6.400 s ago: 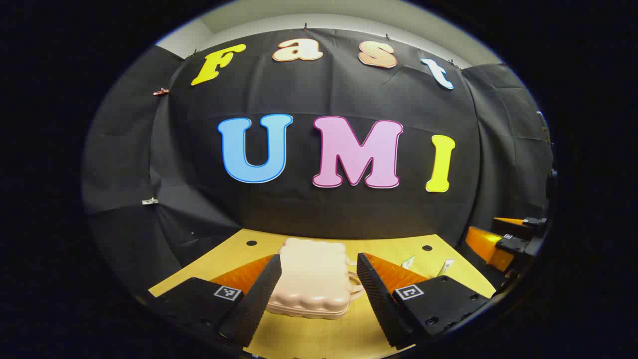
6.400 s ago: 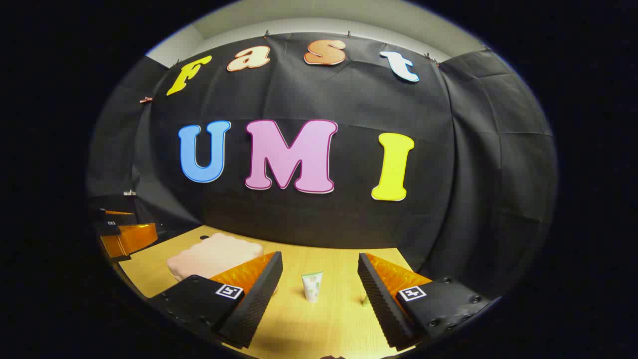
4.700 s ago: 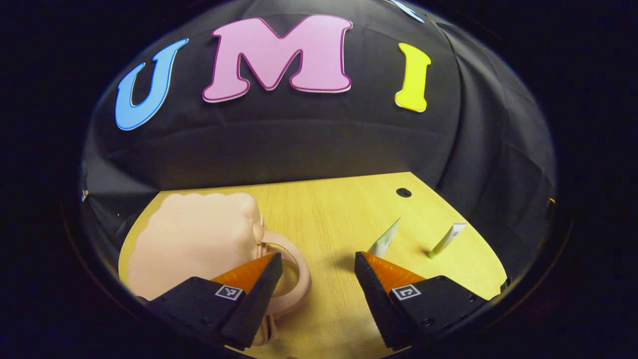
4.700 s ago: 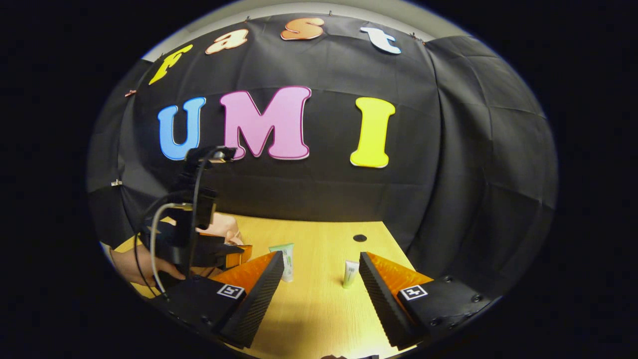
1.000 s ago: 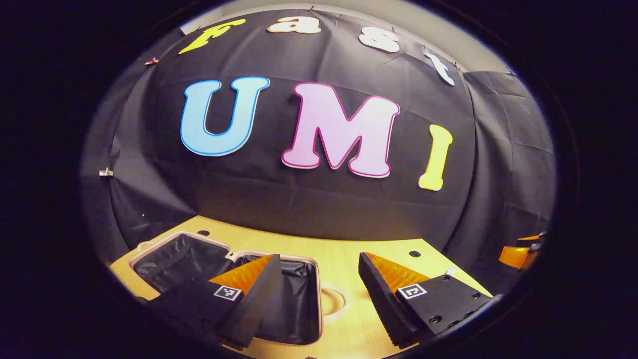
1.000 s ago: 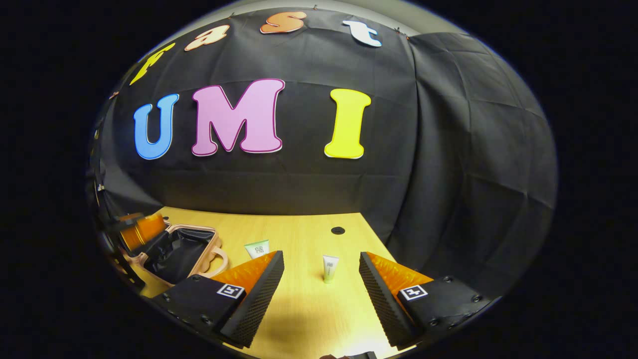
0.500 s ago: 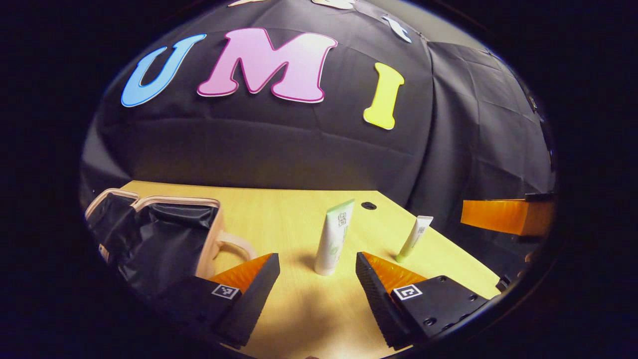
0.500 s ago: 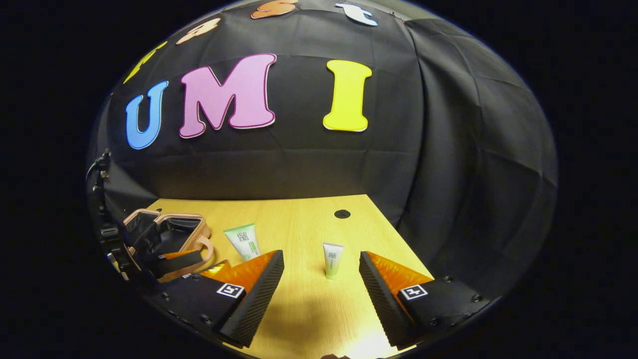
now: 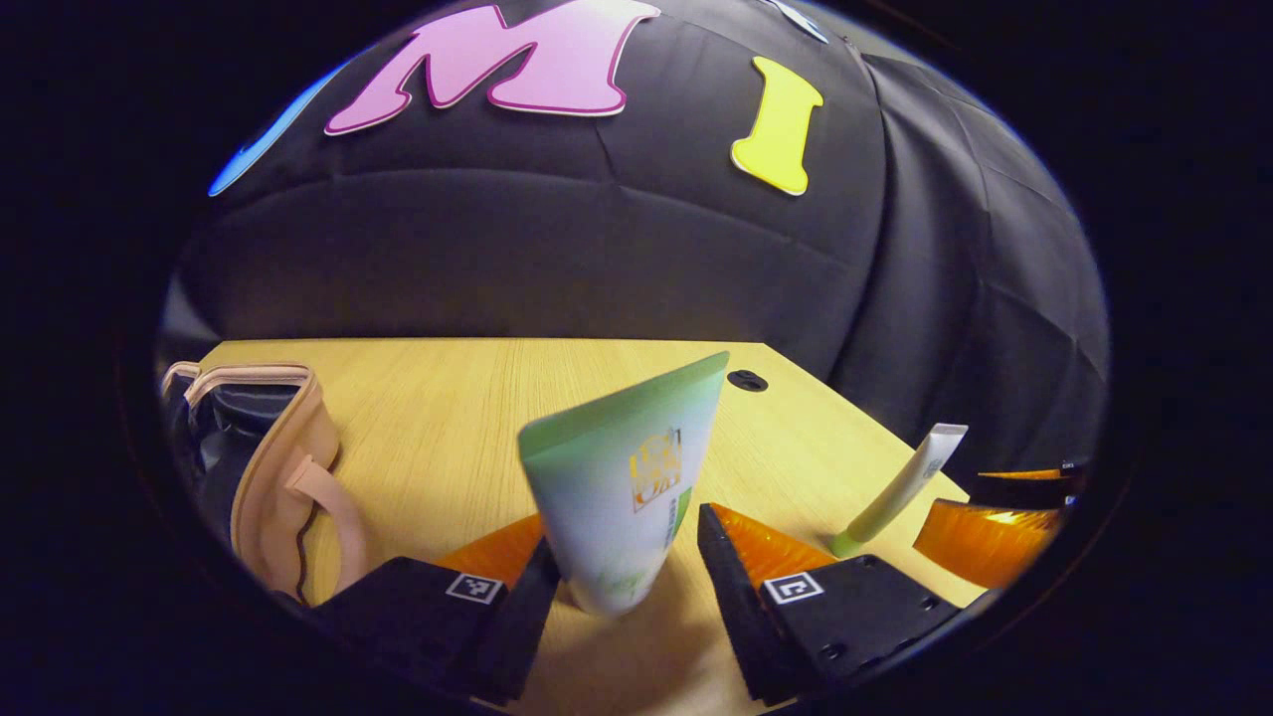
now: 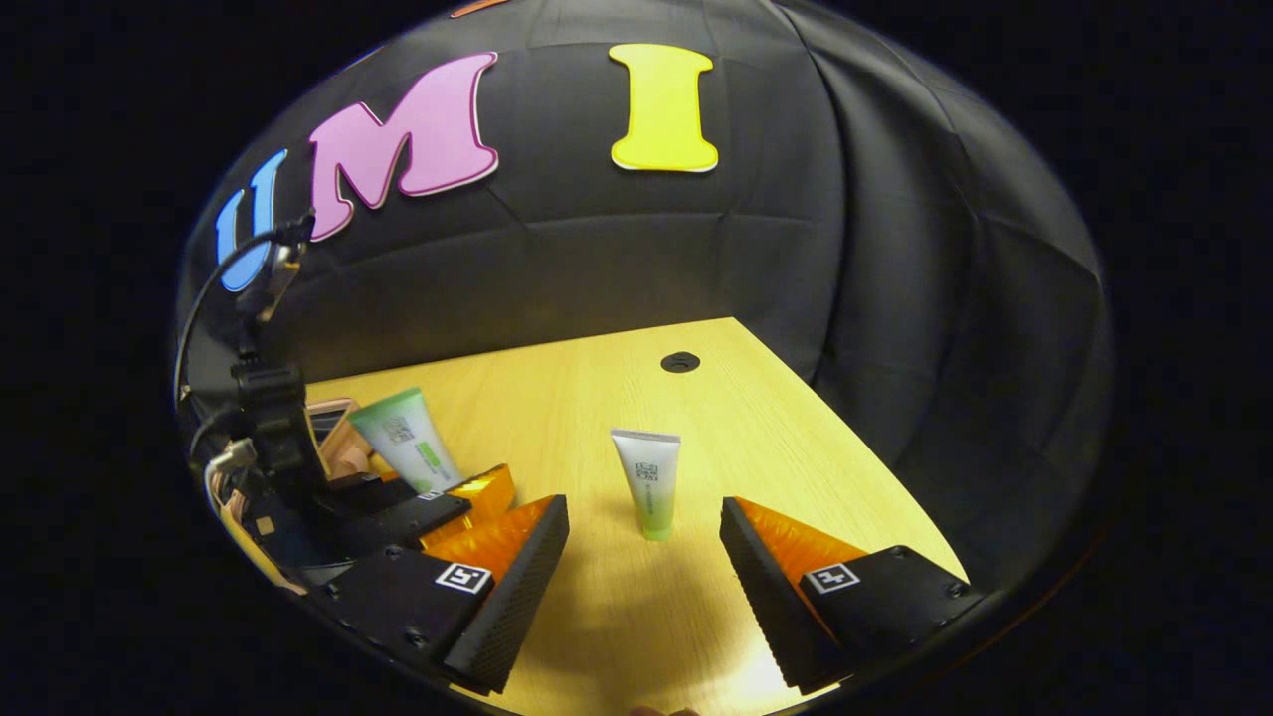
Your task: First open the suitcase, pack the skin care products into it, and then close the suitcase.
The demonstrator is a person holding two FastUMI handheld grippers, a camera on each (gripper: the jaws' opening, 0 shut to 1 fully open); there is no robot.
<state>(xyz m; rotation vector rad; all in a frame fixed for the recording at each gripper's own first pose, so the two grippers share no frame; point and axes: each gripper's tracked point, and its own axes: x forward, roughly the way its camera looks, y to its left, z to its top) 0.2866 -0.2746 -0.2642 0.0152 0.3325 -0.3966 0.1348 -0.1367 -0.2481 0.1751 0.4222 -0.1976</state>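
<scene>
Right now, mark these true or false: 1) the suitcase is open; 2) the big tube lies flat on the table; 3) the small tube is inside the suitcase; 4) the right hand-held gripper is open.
1) True: the suitcase is open.
2) False: the big tube stands cap down between the left hand-held gripper fingers.
3) False: the small tube stands on the table.
4) True: the right hand-held gripper is open, ahead of that tube.

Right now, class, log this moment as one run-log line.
suitcase: open | left gripper: open around larger tube | right gripper: open, nearing smaller tube | packed: none visible
</scene>
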